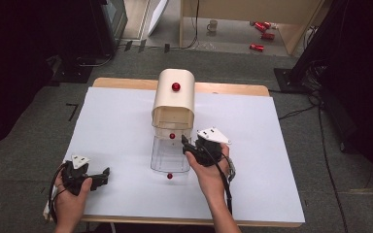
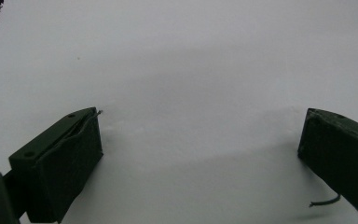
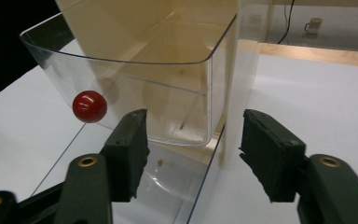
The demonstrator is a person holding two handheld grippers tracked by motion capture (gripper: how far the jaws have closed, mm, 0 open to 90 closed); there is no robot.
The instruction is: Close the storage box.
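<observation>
Right claw (image 3: 191, 154) spread empty beside the clear drawer's (image 3: 135, 79) red knob (image 3: 89, 106); left claw (image 2: 200, 154) wide, empty, over bare tabletop (image 2: 191, 56).

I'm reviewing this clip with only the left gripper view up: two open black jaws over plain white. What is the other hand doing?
Observer: The right gripper is at the right side of a clear drawer pulled out of a cream cabinet, jaws open.
Operator: Is anything clamped between them?
Observer: No; in the right gripper view the drawer's clear corner lies beyond its open jaws.
Operator: Any handles?
Observer: Red knobs: one on the cabinet, one on an upper drawer.
</observation>
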